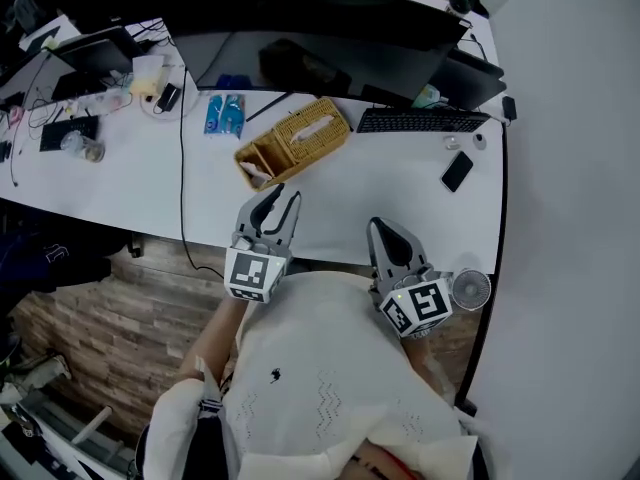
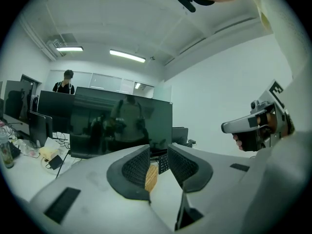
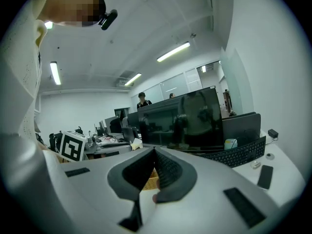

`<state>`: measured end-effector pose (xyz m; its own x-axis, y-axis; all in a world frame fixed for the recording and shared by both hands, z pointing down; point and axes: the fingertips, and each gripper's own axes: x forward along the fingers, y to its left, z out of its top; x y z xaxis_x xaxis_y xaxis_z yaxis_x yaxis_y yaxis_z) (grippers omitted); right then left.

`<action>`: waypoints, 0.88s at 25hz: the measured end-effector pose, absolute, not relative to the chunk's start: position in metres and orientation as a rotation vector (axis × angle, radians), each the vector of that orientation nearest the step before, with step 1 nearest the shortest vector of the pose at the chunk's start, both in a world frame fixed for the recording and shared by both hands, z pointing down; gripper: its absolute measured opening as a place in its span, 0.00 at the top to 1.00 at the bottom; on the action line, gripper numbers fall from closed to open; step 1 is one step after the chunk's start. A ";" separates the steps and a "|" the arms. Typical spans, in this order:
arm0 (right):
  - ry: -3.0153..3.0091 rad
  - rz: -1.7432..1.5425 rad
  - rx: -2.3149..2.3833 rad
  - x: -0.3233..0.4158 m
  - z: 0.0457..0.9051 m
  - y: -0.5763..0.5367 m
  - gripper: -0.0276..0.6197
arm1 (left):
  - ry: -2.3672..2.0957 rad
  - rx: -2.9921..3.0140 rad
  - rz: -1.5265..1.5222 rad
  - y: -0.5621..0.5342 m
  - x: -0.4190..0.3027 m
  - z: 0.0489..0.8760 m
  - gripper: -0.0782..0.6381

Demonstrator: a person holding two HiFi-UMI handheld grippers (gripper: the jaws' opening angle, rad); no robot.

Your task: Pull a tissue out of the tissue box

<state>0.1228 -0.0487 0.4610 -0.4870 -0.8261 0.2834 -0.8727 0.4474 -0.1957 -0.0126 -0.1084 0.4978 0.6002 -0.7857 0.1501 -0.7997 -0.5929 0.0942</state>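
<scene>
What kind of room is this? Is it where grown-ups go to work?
It looks like an office. A long white desk holds a big monitor and a keyboard, more screens stand further along, and strip lights run across the ceiling.

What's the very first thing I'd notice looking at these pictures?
Likely the two grey grippers held over the near edge of the white desk: the left gripper with its jaws apart, the right gripper with its jaws together. Next comes the woven tissue box, mid-desk just beyond them, in front of the big dark monitor.
</scene>
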 end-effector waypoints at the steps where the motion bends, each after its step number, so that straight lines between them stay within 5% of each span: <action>1: -2.542 0.480 1.515 0.120 0.462 -0.051 0.96 | -1.322 2.677 0.145 -0.113 -0.014 0.501 0.74; 22: -2.390 0.474 1.615 0.096 0.477 -0.085 0.96 | -1.169 2.696 0.364 -0.192 -0.008 0.576 0.73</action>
